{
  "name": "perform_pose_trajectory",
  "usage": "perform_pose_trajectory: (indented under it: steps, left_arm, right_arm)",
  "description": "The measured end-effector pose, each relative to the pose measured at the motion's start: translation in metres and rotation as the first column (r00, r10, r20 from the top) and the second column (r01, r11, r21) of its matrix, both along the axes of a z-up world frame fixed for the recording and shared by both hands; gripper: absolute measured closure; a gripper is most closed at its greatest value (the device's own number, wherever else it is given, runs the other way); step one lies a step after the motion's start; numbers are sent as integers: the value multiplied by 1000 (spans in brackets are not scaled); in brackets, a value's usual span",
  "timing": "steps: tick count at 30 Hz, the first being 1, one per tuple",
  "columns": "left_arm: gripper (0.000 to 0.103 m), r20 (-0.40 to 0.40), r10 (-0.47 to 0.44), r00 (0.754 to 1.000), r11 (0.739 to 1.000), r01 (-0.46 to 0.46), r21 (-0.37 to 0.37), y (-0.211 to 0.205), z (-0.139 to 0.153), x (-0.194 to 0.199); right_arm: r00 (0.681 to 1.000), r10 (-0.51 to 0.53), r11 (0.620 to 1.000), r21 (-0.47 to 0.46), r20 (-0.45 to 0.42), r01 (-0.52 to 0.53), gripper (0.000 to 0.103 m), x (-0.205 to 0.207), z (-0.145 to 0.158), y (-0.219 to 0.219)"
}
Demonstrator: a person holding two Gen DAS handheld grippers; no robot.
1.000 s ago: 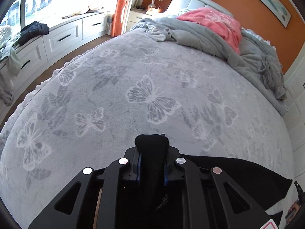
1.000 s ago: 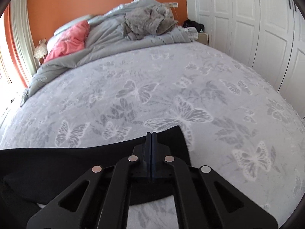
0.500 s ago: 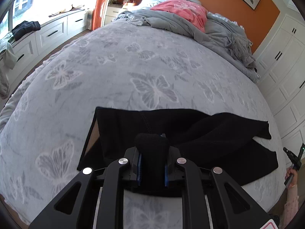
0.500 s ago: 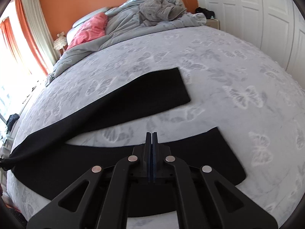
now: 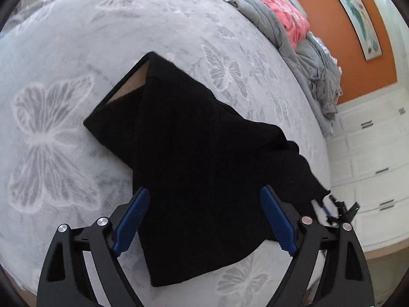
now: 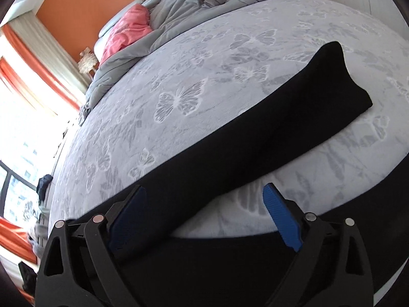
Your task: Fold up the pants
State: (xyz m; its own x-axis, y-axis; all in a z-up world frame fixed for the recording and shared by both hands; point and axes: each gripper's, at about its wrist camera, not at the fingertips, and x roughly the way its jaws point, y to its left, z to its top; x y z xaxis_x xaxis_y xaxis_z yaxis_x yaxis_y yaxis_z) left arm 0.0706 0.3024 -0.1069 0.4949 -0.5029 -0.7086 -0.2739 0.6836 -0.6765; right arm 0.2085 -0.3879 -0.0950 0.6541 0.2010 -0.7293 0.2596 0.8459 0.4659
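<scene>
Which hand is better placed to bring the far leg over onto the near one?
Right, probably. Its open tool looks along both legs of the pants, which lie apart on the bed. The left tool, also open, hovers over the waist end.

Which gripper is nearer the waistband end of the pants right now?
Left. The left gripper hangs open right over the pants' waist end, where the tan lining shows. The right gripper is open over the legs, the nearer leg end ahead.
</scene>
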Motion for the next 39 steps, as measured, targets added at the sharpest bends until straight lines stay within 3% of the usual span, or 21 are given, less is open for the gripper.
perform_pose_trajectory:
  steps: [3, 9, 11, 13, 15, 16, 17, 18, 19, 21, 23, 26, 28, 32, 36, 39]
  left_arm:
    - [17, -66, 86, 994, 988, -94, -126, 15, -12, -12]
    - [17, -217, 125, 968, 961, -172, -214, 15, -31, -48]
    - [14, -223, 131, 966, 964, -177, -199, 12, -28, -42]
    - [15, -193, 106, 976, 959, -152, -239, 5, -25, -30]
    - [42, -166, 60, 984, 956, -105, -274, -1, -26, -14]
    - [88, -169, 25, 985, 955, -74, -287, -3, -27, -2]
    - [98, -171, -11, 985, 952, -42, -304, -1, -25, 10]
    - [98, -166, -6, 986, 951, -45, -307, 6, -19, 23]
    - [98, -143, 22, 989, 963, -60, -264, 16, -5, 38]
    - [99, -7, 68, 998, 990, -69, -120, 38, 41, 72]
    - [100, 121, 96, 988, 995, -93, -34, 55, 84, 97]
    - [100, 175, 86, 981, 994, -96, 50, 64, 108, 104]
    - [100, 162, 53, 985, 993, -69, 100, 65, 101, 90]
    - [100, 59, 32, 998, 998, -35, 54, 66, 49, 64]
    - [100, -49, 41, 998, 997, -38, 68, 69, -2, 44]
    - [99, -62, 67, 996, 997, -65, 30, 75, -17, 41]
  right_arm:
    - [997, -78, 997, 18, -23, 78, 12, 20, -8, -13]
    - [992, -124, 992, -14, -37, 123, 12, 48, -25, -23]
    - [989, -143, 990, 11, -29, 143, 12, 52, -30, -29]
    - [988, -157, 988, 16, -10, 157, 31, 56, -32, -33]
    - [991, -134, 991, -13, -31, 133, 88, 67, -33, -33]
    - [991, -125, 992, -32, -40, 124, 91, 73, -32, -35]
    - [991, -126, 992, -35, -33, 125, 94, 77, -28, -37]
    - [991, -133, 991, -35, -9, 133, 95, 79, -18, -40]
    - [990, -138, 990, -35, 35, 139, 96, 81, -2, -41]
    - [980, -117, 992, -25, 160, 122, 97, 78, 43, -42]
    - [961, -80, 995, -35, 264, 93, 98, 63, 85, -37]
    - [945, 19, 987, -160, 326, 35, 98, 16, 119, -21]
    - [947, 49, 981, -194, 317, 14, 98, -25, 111, -21]
    - [978, 7, 978, -204, 208, 36, 98, -88, 52, -35]
    - [998, 11, 987, -163, 62, 0, 97, -105, -10, -36]
    - [999, 7, 998, -69, 51, -4, 91, -103, -23, -41]
